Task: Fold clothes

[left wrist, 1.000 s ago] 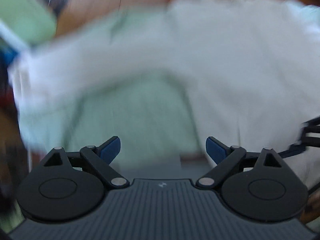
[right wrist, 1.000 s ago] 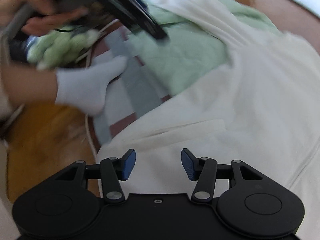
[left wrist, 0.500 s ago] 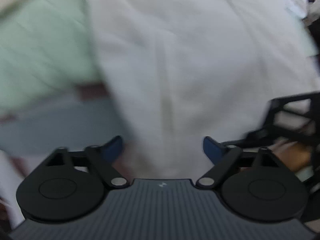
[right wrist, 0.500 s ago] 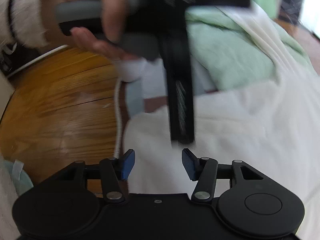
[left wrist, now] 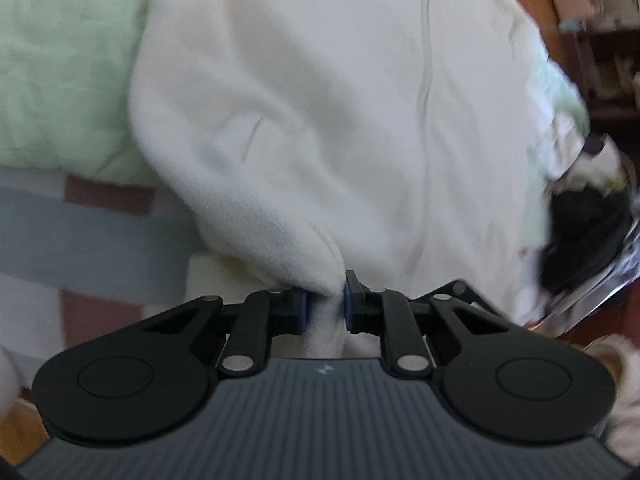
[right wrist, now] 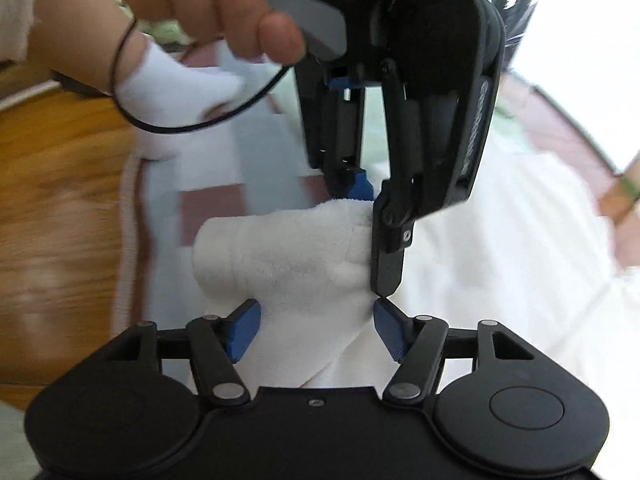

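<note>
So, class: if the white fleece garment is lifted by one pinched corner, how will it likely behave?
Probably floppy: the white fleece garment already bunches into soft folds where the left claw, its jaws closing, pinches it. Likely light for its bulk, judging by the fluffy pile. Its nap should resist slipping. The right claw, jaws opening, only straddles a fold.

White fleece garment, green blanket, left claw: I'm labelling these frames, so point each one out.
white fleece garment [left wrist: 340, 100], left wrist view, broad middle of the cloth.
green blanket [left wrist: 64, 72], left wrist view, quilted surface at the left.
left claw [left wrist: 326, 306], left wrist view, between the fingertips.
</note>
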### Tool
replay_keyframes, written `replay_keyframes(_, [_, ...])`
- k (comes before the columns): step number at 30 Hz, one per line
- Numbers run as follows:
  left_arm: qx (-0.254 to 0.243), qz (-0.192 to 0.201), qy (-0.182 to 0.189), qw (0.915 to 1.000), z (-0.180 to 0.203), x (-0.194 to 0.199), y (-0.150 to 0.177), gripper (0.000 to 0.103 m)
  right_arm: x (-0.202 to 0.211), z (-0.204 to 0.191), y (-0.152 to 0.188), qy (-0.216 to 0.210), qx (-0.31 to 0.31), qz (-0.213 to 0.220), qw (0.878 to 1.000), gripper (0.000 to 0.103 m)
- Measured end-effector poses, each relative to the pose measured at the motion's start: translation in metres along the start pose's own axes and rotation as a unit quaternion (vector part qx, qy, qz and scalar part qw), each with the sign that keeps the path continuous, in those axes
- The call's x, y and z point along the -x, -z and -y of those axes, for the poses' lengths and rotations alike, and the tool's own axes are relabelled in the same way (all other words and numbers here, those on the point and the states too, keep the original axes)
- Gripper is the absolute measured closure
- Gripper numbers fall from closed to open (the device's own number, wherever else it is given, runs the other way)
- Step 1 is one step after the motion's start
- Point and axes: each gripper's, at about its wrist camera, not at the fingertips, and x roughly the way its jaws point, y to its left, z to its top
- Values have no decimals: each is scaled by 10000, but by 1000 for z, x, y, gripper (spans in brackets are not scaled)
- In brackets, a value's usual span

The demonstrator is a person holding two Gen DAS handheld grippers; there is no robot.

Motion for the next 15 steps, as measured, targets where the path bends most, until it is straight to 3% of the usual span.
replay_keyframes(3, [-143,57,97,9998,17,-9,-17,82,7,20,3,2,-385,63,9992,35])
replay_keyframes(5, [-200,56,147,9997,26,-16,-23,75,11,41,4,-428,-979,-36,9943,34])
replay_keyframes(8, [-240,31,210,9995,38,-25,-25,60,14,71,6,-1127,-2028,-276,9723,30])
replay_keyframes(10, [-282,25,219,9994,43,-26,-32,59,12,81,3,-1300,-2395,-397,9613,20])
replay_keyframes(13, [-372,-4,223,9991,49,-27,-41,59,6,79,-4,-879,-2208,-537,9699,18])
replay_keyframes(15, [-499,87,256,9984,55,-19,-46,59,6,78,-4,-512,-2059,-529,9758,26])
